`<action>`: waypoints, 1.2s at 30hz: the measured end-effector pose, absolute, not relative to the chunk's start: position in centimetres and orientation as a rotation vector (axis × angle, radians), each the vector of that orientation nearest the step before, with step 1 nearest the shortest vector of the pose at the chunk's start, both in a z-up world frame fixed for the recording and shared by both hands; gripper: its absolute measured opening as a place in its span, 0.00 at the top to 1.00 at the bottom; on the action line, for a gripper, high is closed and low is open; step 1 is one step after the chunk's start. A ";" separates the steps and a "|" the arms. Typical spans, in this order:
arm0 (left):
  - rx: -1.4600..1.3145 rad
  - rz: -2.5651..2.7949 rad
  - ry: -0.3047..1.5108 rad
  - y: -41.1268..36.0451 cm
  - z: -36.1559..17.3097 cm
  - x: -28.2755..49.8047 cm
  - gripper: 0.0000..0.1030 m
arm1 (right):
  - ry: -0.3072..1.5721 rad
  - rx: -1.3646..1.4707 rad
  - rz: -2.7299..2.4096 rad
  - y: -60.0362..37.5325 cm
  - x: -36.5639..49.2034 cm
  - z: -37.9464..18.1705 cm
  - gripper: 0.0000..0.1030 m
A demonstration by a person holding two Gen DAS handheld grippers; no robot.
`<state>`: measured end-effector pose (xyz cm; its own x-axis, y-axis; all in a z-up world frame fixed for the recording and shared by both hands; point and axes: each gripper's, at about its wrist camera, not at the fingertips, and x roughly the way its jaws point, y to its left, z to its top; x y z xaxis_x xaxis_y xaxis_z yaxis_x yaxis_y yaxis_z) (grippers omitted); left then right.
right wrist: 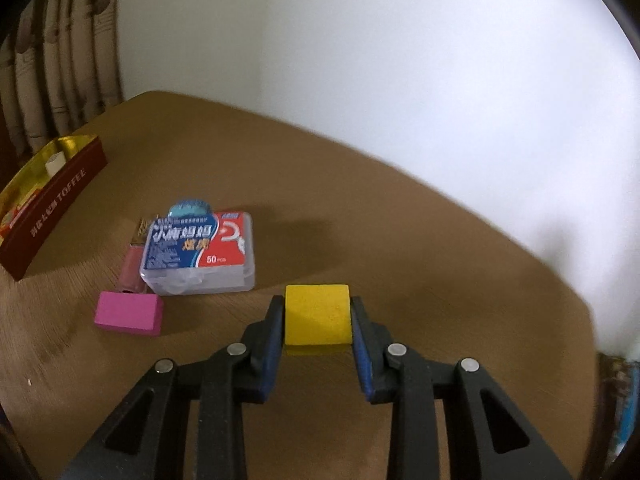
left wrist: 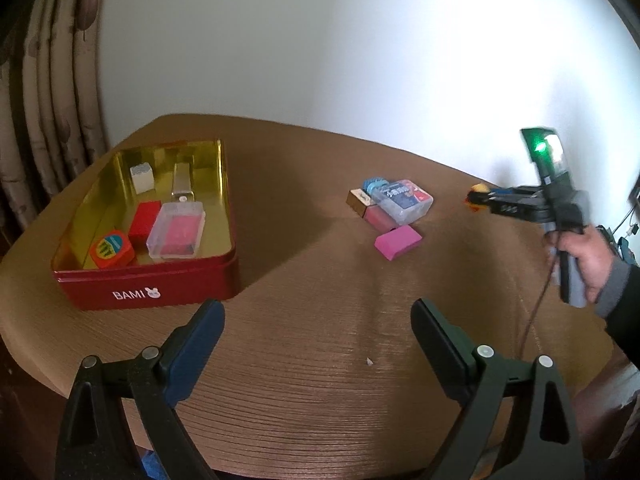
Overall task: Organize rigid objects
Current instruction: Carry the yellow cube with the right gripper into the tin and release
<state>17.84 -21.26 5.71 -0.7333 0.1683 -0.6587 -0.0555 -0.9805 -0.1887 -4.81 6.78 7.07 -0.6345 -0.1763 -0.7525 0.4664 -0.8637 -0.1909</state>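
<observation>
Yellow block (right wrist: 317, 314): gripped between the two fingers of the right gripper (right wrist: 317, 320), pads pressed to its left and right faces, above the brown surface (right wrist: 440, 264).

Left gripper (left wrist: 318, 344): fingers spread wide with nothing between them, over bare wood grain near the front edge of the surface.

Loose group, mid-surface: a clear plastic box with a blue and red label (right wrist: 199, 252), a blue ridged cap (right wrist: 189, 207) just behind it, a pale pink piece (right wrist: 132, 272) against its left side, a small gold-topped item (left wrist: 358, 200) at the far left of the group, and a bright pink block (right wrist: 129, 313) just in front.

Red tin (left wrist: 148, 282): open, gold inside, at the left of the surface, well apart from the group.

Room: plain white wall behind the surface; patterned curtain (left wrist: 48, 92) at the left.

Left wrist view only: the tin's contents, namely a white cube (left wrist: 141, 176), a clear upright piece (left wrist: 182, 182), a red block (left wrist: 144, 222), a clear case holding something pink (left wrist: 176, 236) and an orange round-cornered item (left wrist: 112, 249); the word BAMI on the tin's front; a person's hand (left wrist: 588, 256) in a grey cuff holding the right gripper's handle, a green light on top.

Right wrist view only: the yellow block at close range; TOFFEE on the tin's side; "50 PCS" on the box label.
</observation>
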 end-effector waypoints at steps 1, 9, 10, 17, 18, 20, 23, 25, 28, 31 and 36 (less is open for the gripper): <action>-1.083 2.808 -0.237 -21.3 5.9 18.0 0.11 | 0.536 1.079 -2.530 6.7 -4.0 8.3 0.70; -0.993 2.850 -0.265 -21.9 8.1 19.2 0.11 | 0.586 0.939 -2.638 3.2 2.0 16.4 0.70; -0.983 2.855 -0.257 -21.9 8.4 19.3 0.11 | 0.589 0.923 -2.641 2.5 2.4 17.2 0.70; -0.959 2.897 -0.289 -23.2 9.4 19.7 0.11 | 0.582 0.834 -2.628 -2.5 5.2 21.8 0.70; -0.967 2.907 -0.311 -23.6 9.5 19.9 0.11 | 0.577 0.829 -2.619 -3.3 5.4 22.2 0.70; -0.980 2.922 -0.352 -24.5 9.5 20.6 0.11 | 0.558 0.820 -2.598 -4.5 6.0 22.7 0.70; -1.029 2.938 -0.411 -26.0 9.2 21.9 0.11 | 0.548 0.819 -2.564 -7.4 6.8 23.0 0.70; -1.046 2.951 -0.469 -27.5 9.2 23.0 0.11 | 0.559 0.819 -2.524 -9.9 7.2 22.5 0.70; -1.048 2.997 -0.556 -29.8 9.4 24.1 0.11 | 0.571 0.819 -2.467 -13.1 8.1 21.9 0.70; -1.008 3.093 -0.659 -32.5 10.2 25.2 0.11 | 0.555 0.839 -2.407 -15.9 8.6 20.8 0.70; -0.927 3.216 -0.795 -36.1 11.2 26.4 0.11 | 0.557 0.863 -2.290 -21.7 9.0 18.2 0.70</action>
